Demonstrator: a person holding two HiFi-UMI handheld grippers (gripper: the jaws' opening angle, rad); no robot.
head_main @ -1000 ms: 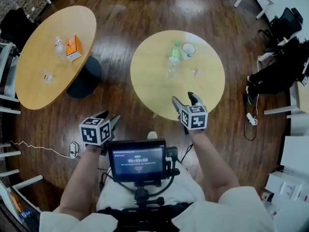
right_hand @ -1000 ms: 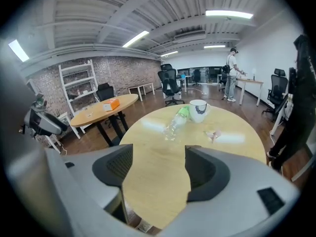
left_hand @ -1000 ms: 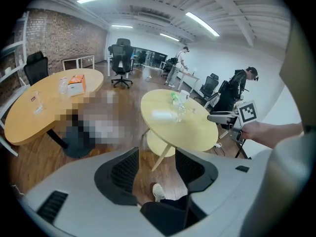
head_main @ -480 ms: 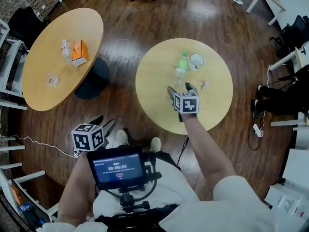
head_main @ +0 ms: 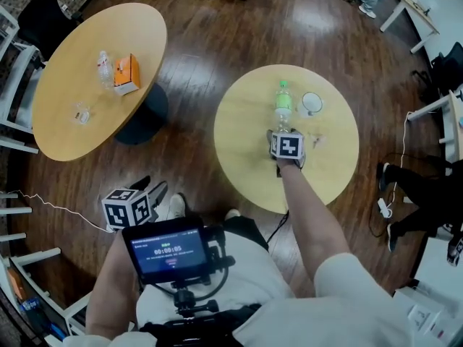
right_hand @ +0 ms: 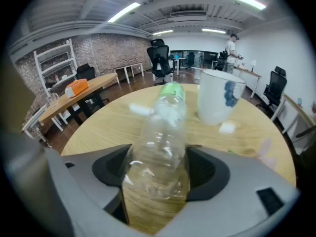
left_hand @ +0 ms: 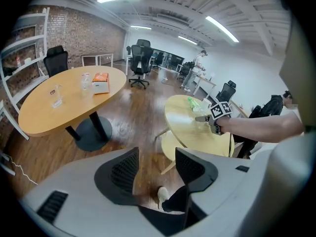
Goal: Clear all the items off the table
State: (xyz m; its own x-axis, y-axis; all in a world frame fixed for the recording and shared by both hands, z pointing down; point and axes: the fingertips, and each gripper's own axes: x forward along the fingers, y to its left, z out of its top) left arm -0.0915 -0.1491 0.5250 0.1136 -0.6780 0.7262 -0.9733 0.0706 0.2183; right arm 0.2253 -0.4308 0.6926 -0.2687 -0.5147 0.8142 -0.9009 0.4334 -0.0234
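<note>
Our right gripper's (right_hand: 158,174) jaws have just been closing and now press both sides of the clear plastic bottle (right_hand: 160,132) near its base. The left gripper's (left_hand: 155,169) jaws stand apart, with only a shoe (left_hand: 163,194) beyond them. A second ago our right gripper was at the round table's (head_main: 333,172) near edge; now the arm is stretched to mid-table, gripper pitched down. The bottle stands upright there, a white mug (head_main: 312,103) just beside it. The left gripper hangs low, off the table
</note>
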